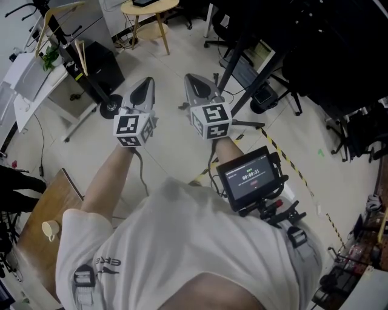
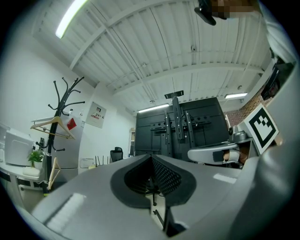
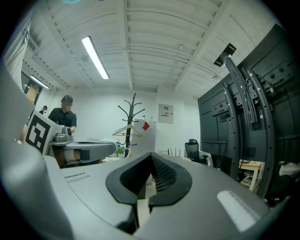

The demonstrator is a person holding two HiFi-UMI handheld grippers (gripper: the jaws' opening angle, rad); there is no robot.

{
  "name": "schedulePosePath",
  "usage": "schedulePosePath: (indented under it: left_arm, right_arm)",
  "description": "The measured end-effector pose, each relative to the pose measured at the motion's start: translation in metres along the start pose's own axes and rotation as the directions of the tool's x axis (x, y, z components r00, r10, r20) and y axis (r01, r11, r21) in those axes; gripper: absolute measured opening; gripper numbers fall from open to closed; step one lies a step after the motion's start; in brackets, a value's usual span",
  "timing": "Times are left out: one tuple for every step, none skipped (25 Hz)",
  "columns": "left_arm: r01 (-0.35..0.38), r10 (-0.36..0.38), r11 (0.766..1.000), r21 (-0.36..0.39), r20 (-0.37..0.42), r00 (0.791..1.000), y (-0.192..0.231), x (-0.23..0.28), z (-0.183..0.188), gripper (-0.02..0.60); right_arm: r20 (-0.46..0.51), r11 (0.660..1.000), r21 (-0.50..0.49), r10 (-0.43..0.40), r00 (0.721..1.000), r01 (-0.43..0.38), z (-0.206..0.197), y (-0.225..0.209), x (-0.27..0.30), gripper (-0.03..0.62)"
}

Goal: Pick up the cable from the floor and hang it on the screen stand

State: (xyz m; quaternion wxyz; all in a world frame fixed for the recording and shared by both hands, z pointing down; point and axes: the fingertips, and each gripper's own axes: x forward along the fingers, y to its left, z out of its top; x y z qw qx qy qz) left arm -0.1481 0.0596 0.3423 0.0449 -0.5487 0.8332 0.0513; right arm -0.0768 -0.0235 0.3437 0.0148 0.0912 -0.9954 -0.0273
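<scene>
In the head view my left gripper (image 1: 147, 83) and right gripper (image 1: 191, 79) are held side by side at chest height, tips pointing forward over the tiled floor. Both are shut and hold nothing. In the left gripper view the pads (image 2: 161, 174) meet at the tip, with the black screen stand (image 2: 178, 126) straight ahead across the room. The right gripper view shows its pads (image 3: 161, 174) closed too, the screen stand (image 3: 248, 108) close on the right. The stand's black legs (image 1: 242, 51) cross the floor ahead of my right gripper. I cannot pick out the cable on the floor for certain.
A coat rack (image 2: 58, 122) with its round base (image 1: 110, 108) stands ahead left, beside a black box (image 1: 100, 63). A wooden stool (image 1: 150, 12) is further off. Office chairs (image 1: 273, 91) crowd the right. Yellow-black tape (image 1: 285, 157) runs along the floor. A person (image 3: 63, 117) stands at the back.
</scene>
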Motion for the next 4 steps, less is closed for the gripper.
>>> schedulePosePath:
  left_arm:
    - [0.001,-0.001,1.0,-0.001,0.0,1.0,-0.0001,0.001,0.0002,0.003]
    - [0.002,-0.002,1.0,-0.001,0.001,1.0,-0.0001,0.002,0.0003,0.003]
    - [0.003,-0.003,1.0,-0.002,0.001,1.0,-0.0002,0.0029,0.0005,0.003]
    - [0.004,-0.004,1.0,-0.002,0.002,1.0,-0.0002,0.0038,0.0006,0.003]
  right_arm:
    - [0.001,1.0,0.0,-0.001,1.0,0.001,0.0002,-0.0006,0.0003,0.012]
    - [0.002,1.0,0.001,-0.002,1.0,0.002,0.0004,-0.0012,0.0007,0.012]
    - [0.002,1.0,0.001,-0.003,1.0,0.003,0.0005,-0.0017,0.0011,0.012]
    - [0.002,1.0,0.002,-0.003,1.0,0.003,0.0005,-0.0022,0.0014,0.012]
